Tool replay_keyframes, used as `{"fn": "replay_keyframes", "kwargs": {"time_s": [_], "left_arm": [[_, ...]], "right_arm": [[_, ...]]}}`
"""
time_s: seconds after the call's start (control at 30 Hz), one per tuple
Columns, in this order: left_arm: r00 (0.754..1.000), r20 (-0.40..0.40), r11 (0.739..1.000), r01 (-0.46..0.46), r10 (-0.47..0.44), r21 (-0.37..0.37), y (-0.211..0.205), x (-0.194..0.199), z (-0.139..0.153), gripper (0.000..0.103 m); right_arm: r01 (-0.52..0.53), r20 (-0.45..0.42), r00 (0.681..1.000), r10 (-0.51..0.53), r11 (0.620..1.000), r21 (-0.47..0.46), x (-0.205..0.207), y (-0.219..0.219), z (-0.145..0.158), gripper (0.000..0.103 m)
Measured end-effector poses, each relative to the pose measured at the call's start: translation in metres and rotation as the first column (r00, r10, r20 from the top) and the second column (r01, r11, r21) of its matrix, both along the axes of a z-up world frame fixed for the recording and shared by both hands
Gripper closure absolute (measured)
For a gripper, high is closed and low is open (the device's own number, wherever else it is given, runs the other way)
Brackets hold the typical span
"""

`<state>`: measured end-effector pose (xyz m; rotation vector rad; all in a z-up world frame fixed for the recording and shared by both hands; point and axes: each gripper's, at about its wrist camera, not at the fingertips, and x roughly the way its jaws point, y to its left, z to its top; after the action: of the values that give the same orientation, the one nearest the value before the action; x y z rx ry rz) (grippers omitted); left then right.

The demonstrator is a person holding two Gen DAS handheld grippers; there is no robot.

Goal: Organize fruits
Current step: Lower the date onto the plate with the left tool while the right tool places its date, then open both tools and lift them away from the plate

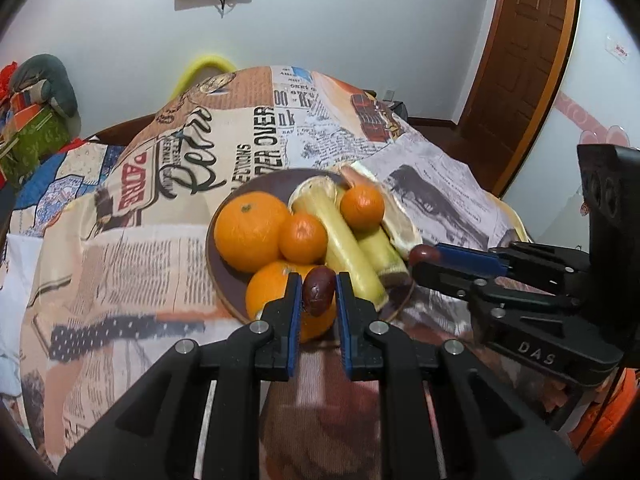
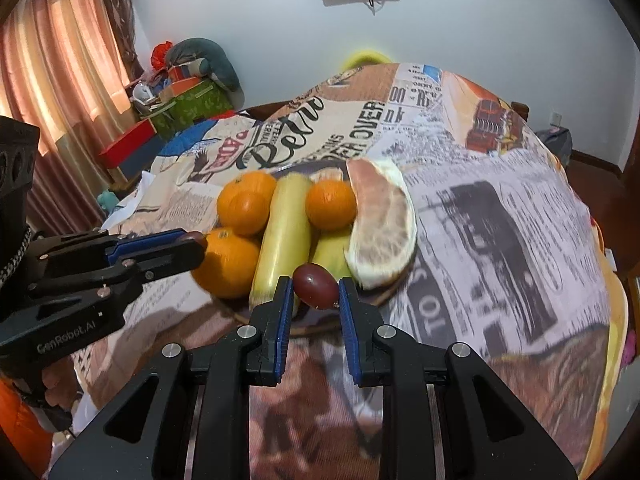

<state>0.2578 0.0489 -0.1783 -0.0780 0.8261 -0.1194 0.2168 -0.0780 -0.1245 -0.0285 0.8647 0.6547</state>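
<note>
A brown plate point(image 1: 256, 185) point(image 2: 386, 295) on the newspaper-print cloth holds two oranges point(image 1: 250, 232), two tangerines point(image 1: 303, 238), pale yellow-green peeled sticks point(image 1: 348, 248) point(image 2: 286, 236) and a pomelo wedge point(image 1: 400, 228) point(image 2: 384, 224). My left gripper point(image 1: 318, 280) hovers over the plate's near rim, shut on a dark red-brown jujube point(image 1: 318, 294). My right gripper point(image 2: 314, 282) is shut on a second dark red jujube point(image 2: 316, 286) at the near rim beside the pomelo. Each gripper shows in the other's view: the right point(image 1: 418, 258) from the right side, the left point(image 2: 198, 242) from the left side.
The cloth point(image 1: 132, 248) drapes over a rounded table and drops off at the right edge point(image 2: 592, 240). Boxes and a cushion point(image 2: 192, 80) are piled at the back left by a curtain point(image 2: 60, 72). A wooden door point(image 1: 520, 60) stands at the right.
</note>
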Motion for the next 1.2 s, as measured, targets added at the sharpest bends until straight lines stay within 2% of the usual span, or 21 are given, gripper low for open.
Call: {"fn": "replay_keyframes", "kwargs": {"time_s": [0.3, 0.7, 0.83, 0.93, 1.07, 1.2], "left_arm": [[1.0, -0.007, 0.999, 0.03, -0.03, -0.013, -0.009, 0.022, -0.004, 0.087], [1.0, 0.009, 0.999, 0.027, -0.027, 0.042, -0.014, 0.025, -0.01, 0.087], [1.0, 0.0, 0.999, 0.026, -0.026, 0.047, -0.014, 0.025, -0.009, 0.087], [1.0, -0.008, 0.999, 0.021, -0.021, 0.045, -0.014, 0.024, -0.009, 0.085], [1.0, -0.001, 0.999, -0.004, 0.004, 0.041, -0.01, 0.02, -0.006, 0.073], [1.0, 0.007, 0.999, -0.02, 0.019, 0.034, -0.007, 0.013, 0.002, 0.073]], "right_arm": [[-0.023, 0.02, 1.0, 0.024, 1.0, -0.012, 0.02, 0.013, -0.002, 0.082], [-0.037, -0.005, 0.999, 0.037, 0.999, -0.001, 0.03, 0.014, -0.009, 0.082], [-0.04, -0.019, 0.999, 0.041, 0.999, 0.012, 0.03, 0.012, -0.007, 0.076], [-0.041, -0.011, 0.999, 0.041, 0.999, 0.02, 0.029, 0.009, -0.004, 0.075], [-0.027, 0.003, 1.0, 0.027, 0.999, 0.031, 0.026, 0.002, 0.004, 0.075], [-0.007, 0.034, 0.999, 0.005, 0.999, 0.034, 0.022, -0.005, 0.017, 0.075]]}}
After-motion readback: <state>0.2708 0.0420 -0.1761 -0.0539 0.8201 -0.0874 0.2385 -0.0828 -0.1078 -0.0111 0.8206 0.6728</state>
